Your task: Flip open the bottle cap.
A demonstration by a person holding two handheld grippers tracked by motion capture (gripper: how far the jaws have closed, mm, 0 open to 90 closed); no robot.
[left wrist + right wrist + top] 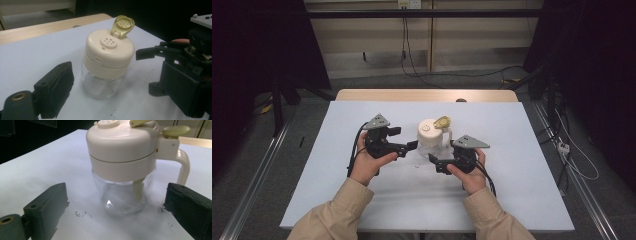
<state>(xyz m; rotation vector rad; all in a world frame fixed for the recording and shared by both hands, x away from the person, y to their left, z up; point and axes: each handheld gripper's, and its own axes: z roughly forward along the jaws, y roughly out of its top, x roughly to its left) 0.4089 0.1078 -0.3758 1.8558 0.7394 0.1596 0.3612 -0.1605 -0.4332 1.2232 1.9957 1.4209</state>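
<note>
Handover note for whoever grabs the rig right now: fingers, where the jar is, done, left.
Left gripper: fingers open, nothing between them, left of the jar.
Right gripper: fingers open, empty, on the jar's near right side.
Jar: upright mid-table on the white sheet, cream lid seated, glass body looks empty, handle on its right.
Done: the yellow flip cap stands open, shaker holes exposed.
Left: nothing gripped; likely next is taking hold of the jar.

In the right gripper view the top edge cuts off the shaker jar lid and its raised flap. In the left gripper view the right claw runs off the right edge. Dark specks on the desk are too small to identify.
</note>
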